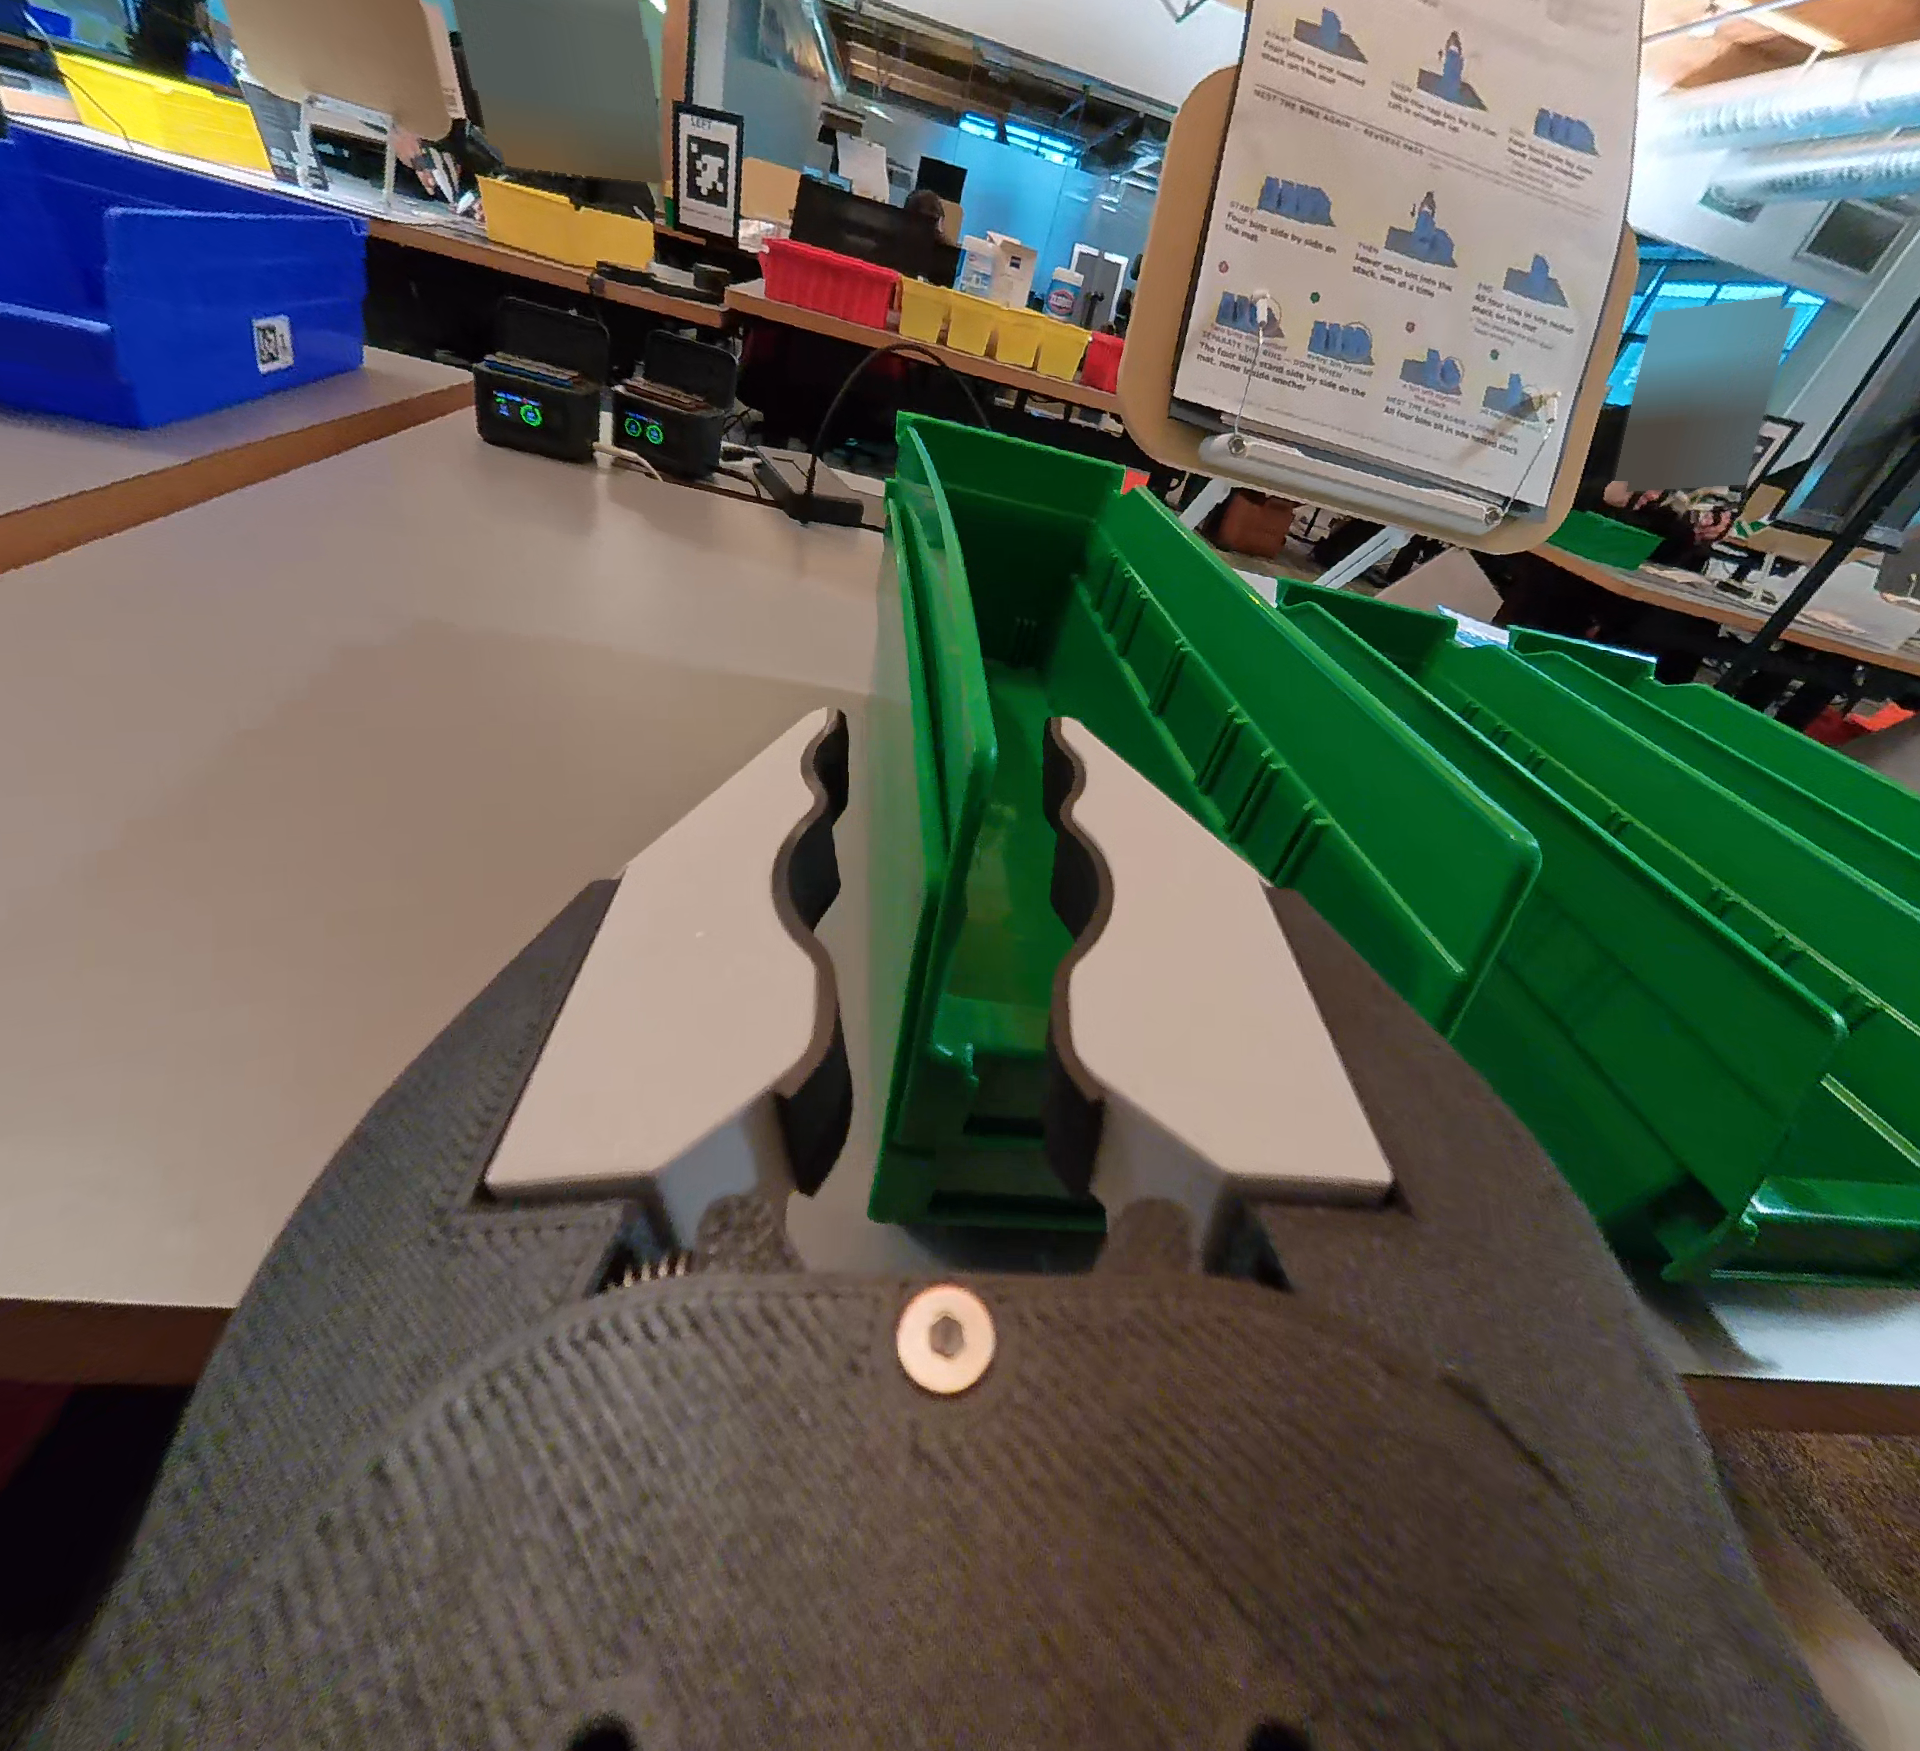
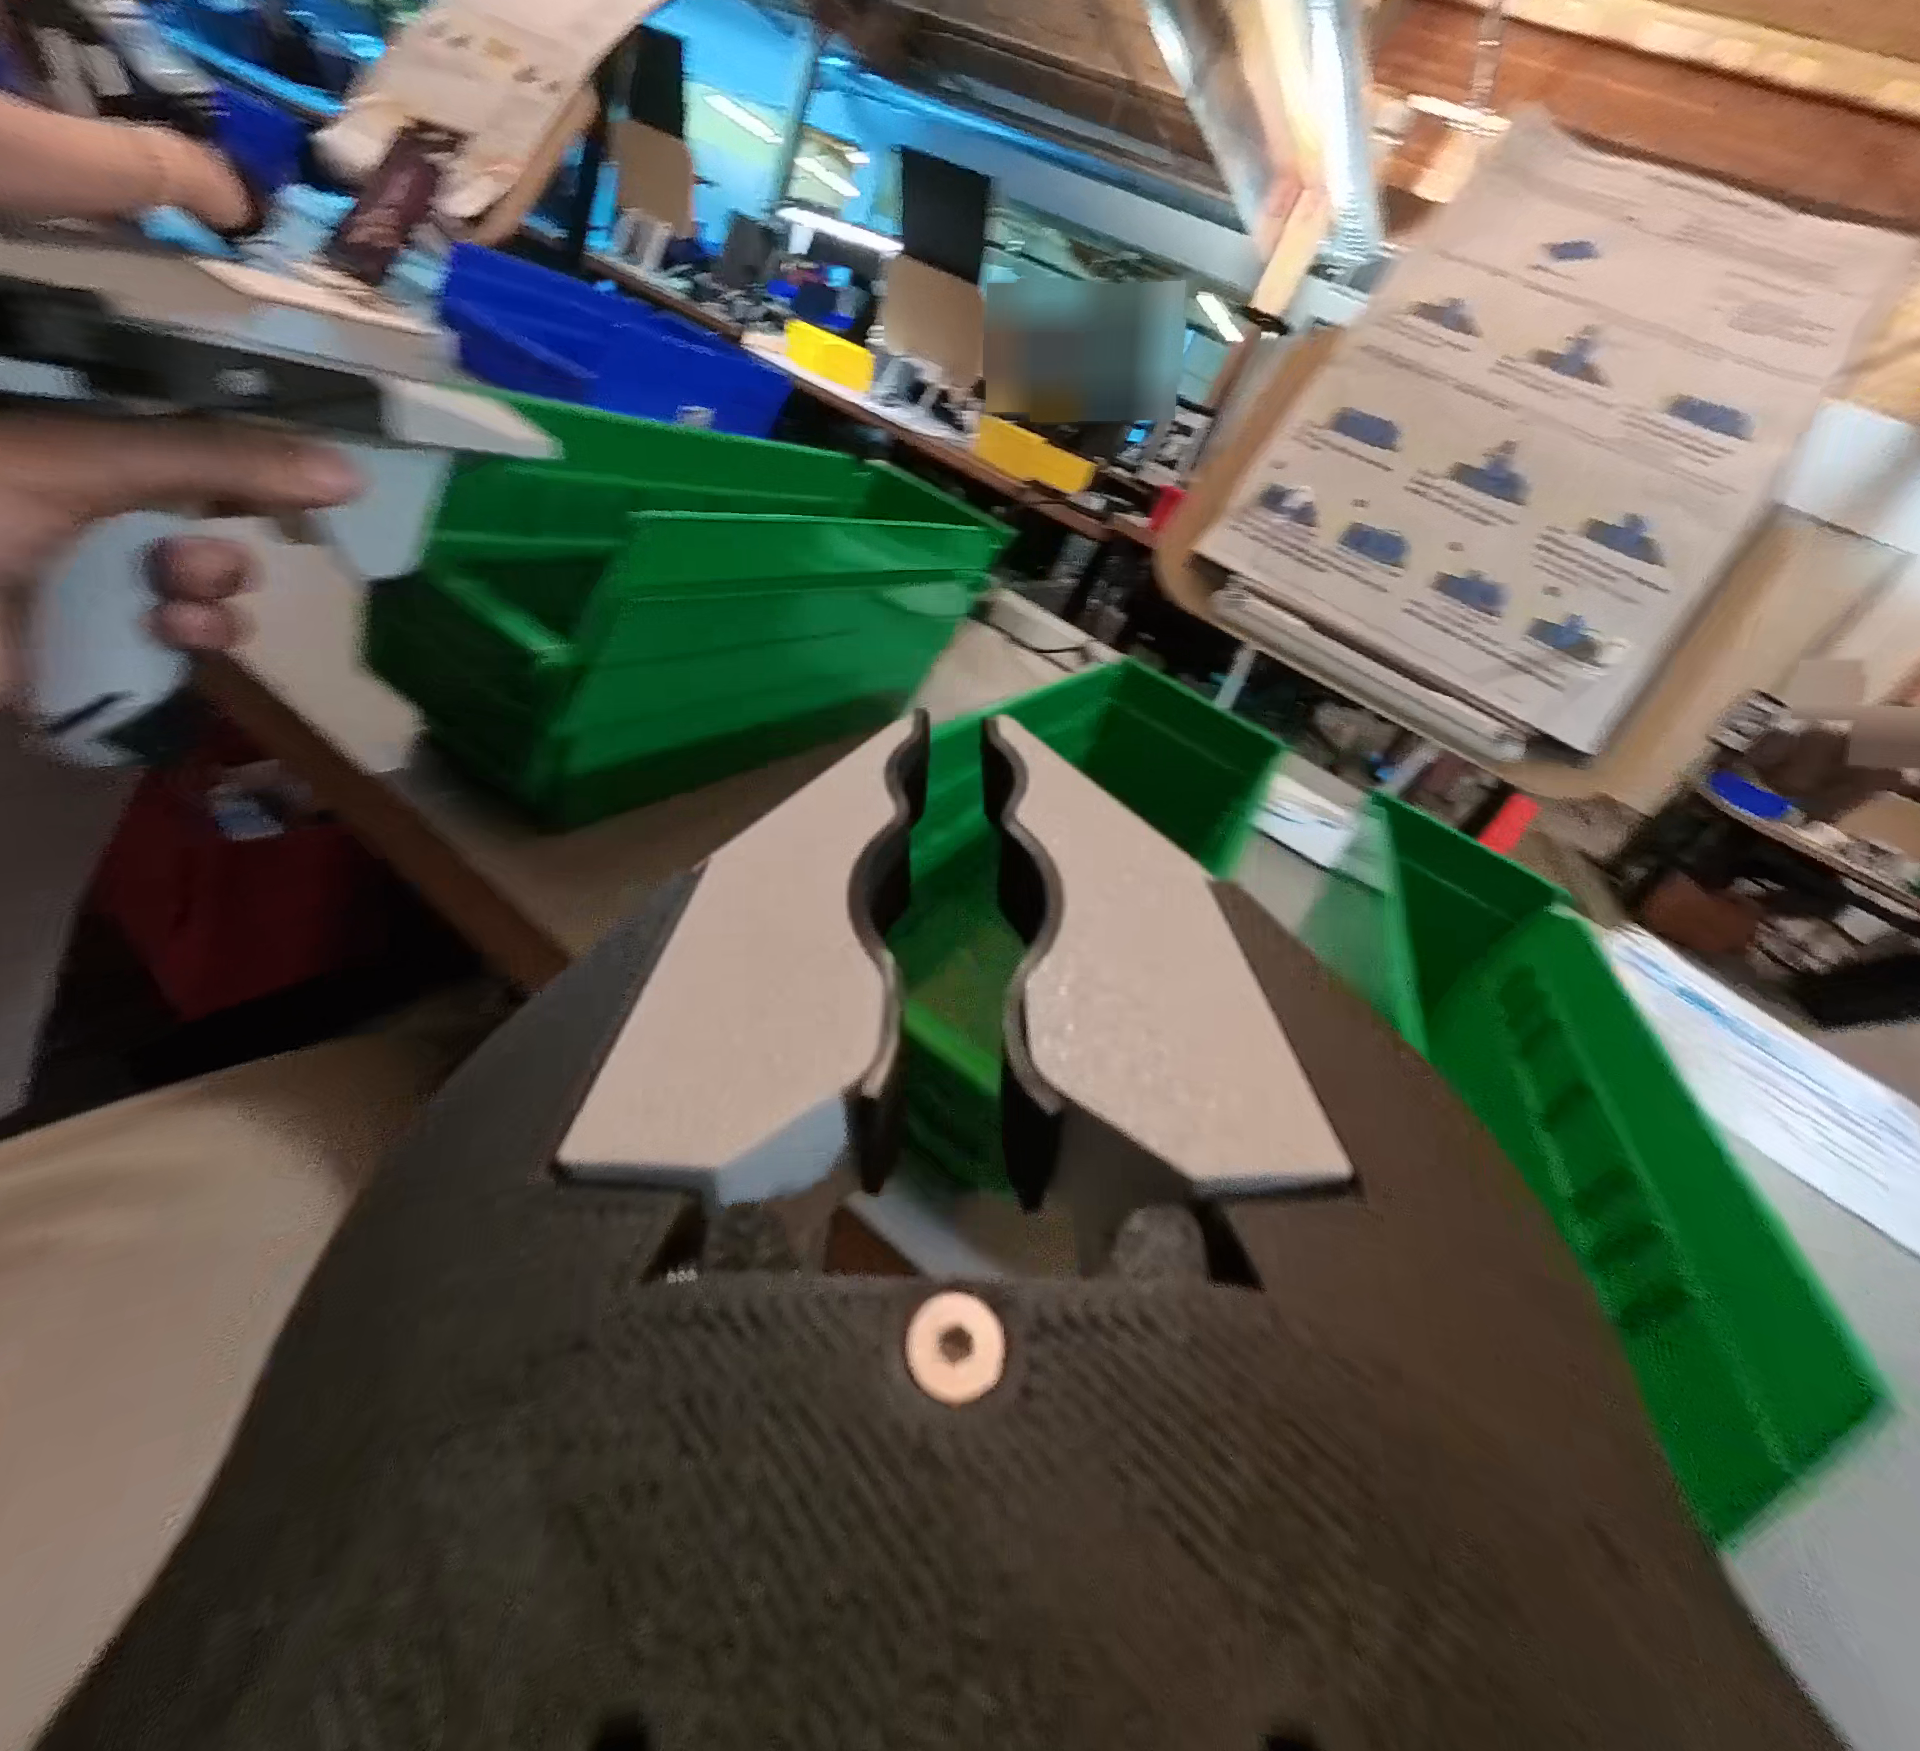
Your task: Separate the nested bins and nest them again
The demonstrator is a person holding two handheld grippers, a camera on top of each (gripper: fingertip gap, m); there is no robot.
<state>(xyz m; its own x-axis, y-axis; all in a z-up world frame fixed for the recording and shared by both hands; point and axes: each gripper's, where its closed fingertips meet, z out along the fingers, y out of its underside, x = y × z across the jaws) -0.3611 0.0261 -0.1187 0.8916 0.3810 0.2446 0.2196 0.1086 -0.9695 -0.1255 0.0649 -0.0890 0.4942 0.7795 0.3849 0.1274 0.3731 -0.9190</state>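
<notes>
A stack of nested green bins [image 1: 1299, 766] lies on the grey table [image 1: 364, 818]. My left gripper [image 1: 945, 725] is shut on the stack's left wall near its front end, one finger outside and one inside. In the right wrist view the stack [image 2: 727, 621] sits at the left, with one finger [image 2: 457, 423] of the left gripper over its corner. My right gripper [image 2: 956, 725] is shut on the left wall of a single green bin [image 2: 1164, 745], apart from the stack. Another single green bin [image 2: 1621, 1182] lies to its right. The right wrist view is motion-blurred.
A clipboard with an instruction sheet [image 1: 1403, 174] hangs over the table's far side. Blue bins [image 1: 208, 299] stand on a table at far left. Two black charger cases [image 1: 540, 402] and cables sit at the back. The table's front edge [image 1: 104, 1338] is near. A white sheet [image 2: 1766, 1078] lies at the right.
</notes>
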